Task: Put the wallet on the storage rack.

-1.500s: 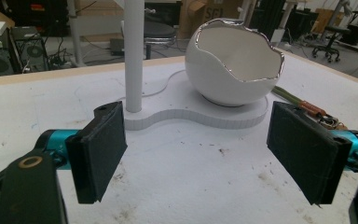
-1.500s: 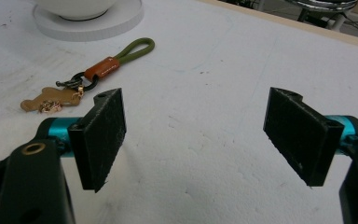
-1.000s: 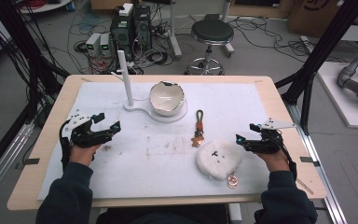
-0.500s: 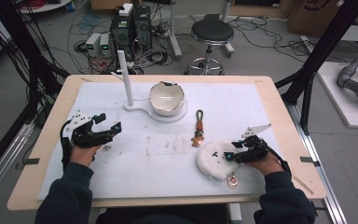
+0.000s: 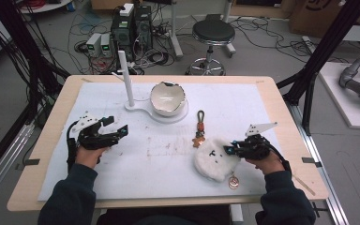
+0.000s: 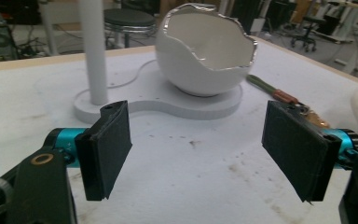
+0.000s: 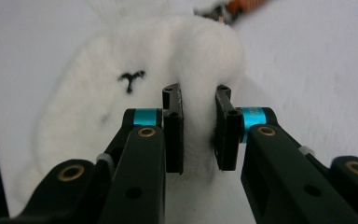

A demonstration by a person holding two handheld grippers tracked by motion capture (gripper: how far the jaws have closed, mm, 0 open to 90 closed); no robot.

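White plush fur is bunching between my right tongs (image 7: 196,135), which are pinching a fold of the fluffy pouch (image 5: 213,159) lying on the tabletop (image 5: 281,117) near its front right. My left tongs (image 6: 205,149) are gaping wide and holding nothing, pointing toward the cracked white bowl (image 6: 205,49) on its stand with the upright post (image 6: 93,46). A keychain strap (image 5: 199,126) is lying just beyond the pouch

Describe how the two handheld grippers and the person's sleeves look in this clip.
Both the left gripper and the right gripper are black, with flat dark jaw pads on turquoise collars and brass-coloured rivets. Each carries a pale three-cornered plate on top. The sleeves are dark blue.
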